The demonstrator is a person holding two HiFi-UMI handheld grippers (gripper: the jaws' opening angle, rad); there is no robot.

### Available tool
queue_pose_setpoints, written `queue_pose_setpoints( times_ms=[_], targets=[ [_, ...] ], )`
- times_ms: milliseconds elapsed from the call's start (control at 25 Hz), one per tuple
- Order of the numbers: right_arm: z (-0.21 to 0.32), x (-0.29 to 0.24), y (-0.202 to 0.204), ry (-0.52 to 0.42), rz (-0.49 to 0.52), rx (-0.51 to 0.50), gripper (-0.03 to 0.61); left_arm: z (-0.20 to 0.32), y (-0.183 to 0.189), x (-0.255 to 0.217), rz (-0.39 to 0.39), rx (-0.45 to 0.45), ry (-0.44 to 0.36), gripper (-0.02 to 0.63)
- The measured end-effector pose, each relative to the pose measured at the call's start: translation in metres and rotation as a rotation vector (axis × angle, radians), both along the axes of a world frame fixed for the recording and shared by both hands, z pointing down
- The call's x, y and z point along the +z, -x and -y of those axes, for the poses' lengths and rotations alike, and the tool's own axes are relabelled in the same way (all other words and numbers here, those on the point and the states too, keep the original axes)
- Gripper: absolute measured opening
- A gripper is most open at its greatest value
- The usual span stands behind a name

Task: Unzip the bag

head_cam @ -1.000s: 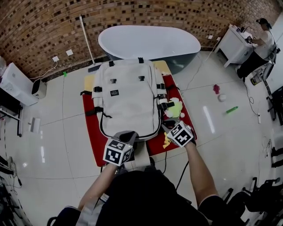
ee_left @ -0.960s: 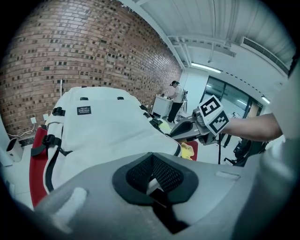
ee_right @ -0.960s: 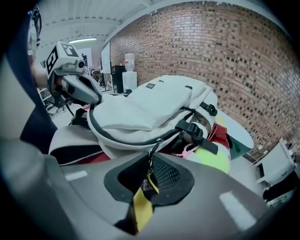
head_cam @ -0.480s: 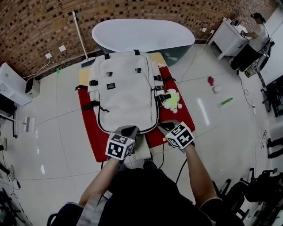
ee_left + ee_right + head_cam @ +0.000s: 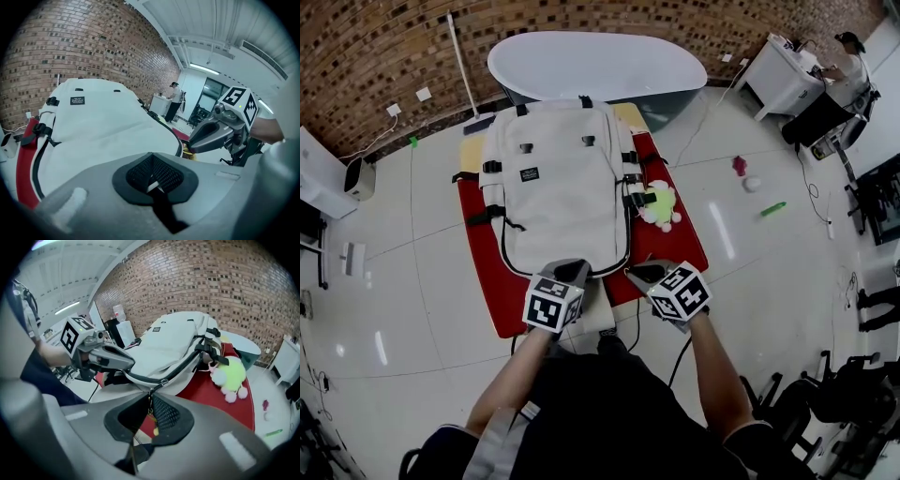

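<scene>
A white backpack (image 5: 558, 187) lies flat on a red mat (image 5: 670, 248), its dark zipper line running round the near edge. My left gripper (image 5: 572, 272) sits at the bag's near bottom edge, shut, with a thin white sliver of bag cloth pinched between its pads (image 5: 151, 183). To its right, my right gripper (image 5: 639, 274) is at the bag's near right corner. In the right gripper view the metal zipper slider (image 5: 163, 382) sits just ahead of the jaws, and its pull hangs down between them, gripped (image 5: 149, 406).
A green and white plush toy (image 5: 658, 204) lies on the mat against the bag's right side. A white bathtub (image 5: 600, 66) stands behind the bag below a brick wall. Small items (image 5: 752, 184) are scattered on the tiled floor at right, where a person stands at a white cabinet (image 5: 773, 66).
The head view has shifted, so the bag sits higher and further left in frame. Both grippers remain at the bag's near edge with the same hold.
</scene>
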State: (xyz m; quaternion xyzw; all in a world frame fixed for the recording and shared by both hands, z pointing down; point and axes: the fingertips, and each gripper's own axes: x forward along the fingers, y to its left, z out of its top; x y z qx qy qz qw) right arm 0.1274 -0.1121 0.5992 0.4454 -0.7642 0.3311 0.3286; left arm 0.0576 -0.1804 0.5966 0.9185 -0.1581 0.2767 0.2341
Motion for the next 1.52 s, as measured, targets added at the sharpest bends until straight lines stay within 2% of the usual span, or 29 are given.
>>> queue_pose_setpoints(
  times_ms=[120, 320, 560, 760, 880, 1040, 1160, 1280, 1400, 1440, 1480, 1520],
  targets=[
    [-0.013, -0.002, 0.023, 0.014, 0.078, -0.025, 0.034, -0.001, -0.002, 0.001, 0.002, 0.003, -0.005, 0.002],
    [-0.012, -0.012, 0.043, -0.029, 0.145, 0.01, 0.034, 0.0, -0.002, 0.002, 0.01, -0.005, -0.017, 0.0],
    [-0.007, -0.016, 0.075, -0.031, 0.167, -0.048, 0.035, -0.003, -0.002, -0.002, -0.005, -0.018, -0.014, 0.0],
    [-0.002, -0.001, 0.097, 0.002, 0.129, -0.154, 0.037, -0.011, -0.004, -0.009, -0.058, 0.017, 0.004, 0.002],
    [-0.001, 0.008, 0.1, 0.012, 0.139, -0.178, 0.037, -0.016, -0.005, -0.017, -0.083, 0.023, 0.025, 0.002],
    [-0.002, 0.005, 0.091, -0.017, 0.14, -0.202, 0.038, -0.009, 0.019, -0.013, 0.004, -0.038, -0.031, 0.002],
    [-0.003, 0.007, 0.086, -0.041, 0.105, -0.242, 0.044, -0.017, 0.024, -0.012, 0.017, -0.05, -0.009, 0.002],
    [-0.009, 0.008, 0.086, -0.044, 0.12, -0.291, 0.103, -0.033, 0.015, -0.017, 0.0, -0.053, 0.035, 0.003],
    [-0.015, 0.006, 0.085, -0.05, 0.147, -0.348, 0.176, -0.041, 0.015, -0.015, 0.026, -0.105, 0.044, 0.003],
    [-0.016, 0.006, 0.083, -0.056, 0.157, -0.359, 0.19, -0.045, 0.013, -0.014, 0.03, -0.118, 0.053, 0.071],
    [-0.018, 0.005, 0.08, -0.063, 0.169, -0.367, 0.197, -0.048, 0.011, -0.014, 0.032, -0.128, 0.063, 0.169],
    [-0.019, 0.004, 0.077, -0.069, 0.184, -0.377, 0.199, -0.051, 0.009, -0.014, 0.037, -0.138, 0.069, 0.17]
  ],
)
